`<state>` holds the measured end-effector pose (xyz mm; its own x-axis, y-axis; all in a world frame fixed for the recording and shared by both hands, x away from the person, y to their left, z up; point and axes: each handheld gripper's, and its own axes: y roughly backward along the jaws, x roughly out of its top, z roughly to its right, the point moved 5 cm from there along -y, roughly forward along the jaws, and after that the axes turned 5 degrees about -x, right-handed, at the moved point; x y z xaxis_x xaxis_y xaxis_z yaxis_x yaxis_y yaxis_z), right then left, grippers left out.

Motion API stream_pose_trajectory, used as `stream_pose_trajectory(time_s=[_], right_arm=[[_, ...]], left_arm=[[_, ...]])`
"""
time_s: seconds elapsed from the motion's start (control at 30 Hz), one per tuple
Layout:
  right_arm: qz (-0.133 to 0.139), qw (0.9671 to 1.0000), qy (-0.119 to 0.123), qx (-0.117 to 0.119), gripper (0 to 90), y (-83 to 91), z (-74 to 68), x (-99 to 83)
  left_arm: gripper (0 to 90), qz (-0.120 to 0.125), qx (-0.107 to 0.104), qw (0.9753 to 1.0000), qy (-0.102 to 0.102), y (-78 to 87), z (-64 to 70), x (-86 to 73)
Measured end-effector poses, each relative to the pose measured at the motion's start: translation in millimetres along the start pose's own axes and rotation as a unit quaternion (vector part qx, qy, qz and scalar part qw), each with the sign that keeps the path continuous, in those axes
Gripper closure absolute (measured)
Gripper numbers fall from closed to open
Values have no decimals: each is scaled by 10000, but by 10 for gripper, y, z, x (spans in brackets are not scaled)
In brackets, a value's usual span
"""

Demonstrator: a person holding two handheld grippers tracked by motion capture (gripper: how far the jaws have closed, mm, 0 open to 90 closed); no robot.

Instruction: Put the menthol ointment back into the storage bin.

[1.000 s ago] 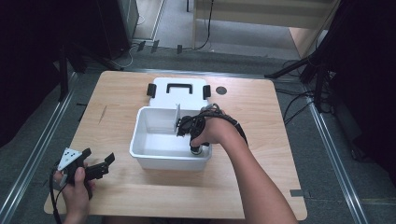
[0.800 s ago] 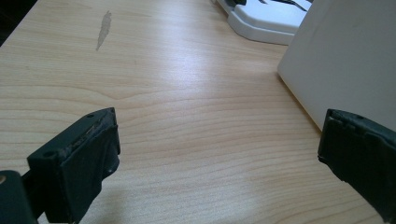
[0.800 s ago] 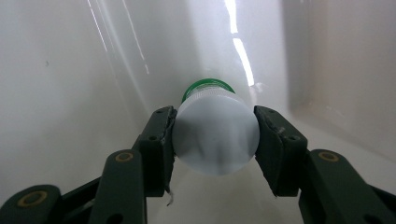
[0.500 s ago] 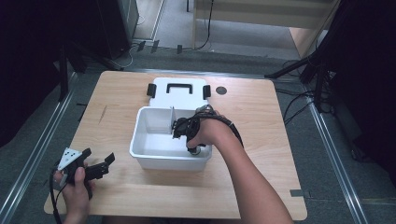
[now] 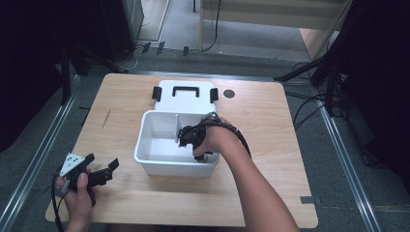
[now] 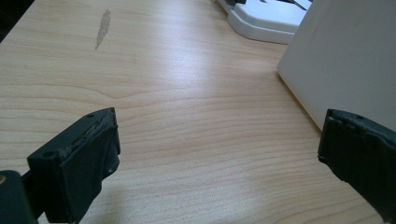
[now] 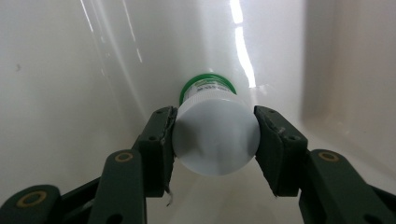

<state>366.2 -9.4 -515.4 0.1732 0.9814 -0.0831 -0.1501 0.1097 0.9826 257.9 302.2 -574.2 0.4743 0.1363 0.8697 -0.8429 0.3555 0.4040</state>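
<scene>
White plastic of a small bottle (image 7: pixel 216 136) sits clamped between the two jaws of the right gripper (image 7: pixel 216 140), one jaw pressed to each side of its round end. A green band rings the bottle's far end, which points at the glossy inner wall of the white bin (image 7: pixel 70 84). In the high view the right gripper (image 5: pixel 189 137) reaches down into the bin (image 5: pixel 145 145), at its right-hand part, beside a thin divider (image 5: pixel 177 126) that stands across the interior; the right hand (image 5: pixel 215 140) rests over the bin's right rim. The bin stands near the middle of the worktop (image 5: pixel 280 140). Touching its far side lies a flat white lid (image 5: pixel 186 101) with a black handle and two black clips, towards the far edge of the worktop. A small dark disc (image 5: pixel 229 93) lies just right of the lid.

The left gripper (image 5: pixel 99 175) is held by the left hand (image 5: pixel 77 191) near the worktop's near left corner, its jaws spread wide around nothing. Its own view shows bare wood (image 6: pixel 187 116) between the jaws, with the bin's outer wall (image 6: pixel 345 60) at the right.
</scene>
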Motion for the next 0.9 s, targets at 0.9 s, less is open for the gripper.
stream_pose_trajectory(time_s=[0.9], right_arm=[[512, 9970, -572, 64, 343, 450, 24, -27]], left_arm=[[0, -20, -3, 10000, 47, -1, -9, 1]])
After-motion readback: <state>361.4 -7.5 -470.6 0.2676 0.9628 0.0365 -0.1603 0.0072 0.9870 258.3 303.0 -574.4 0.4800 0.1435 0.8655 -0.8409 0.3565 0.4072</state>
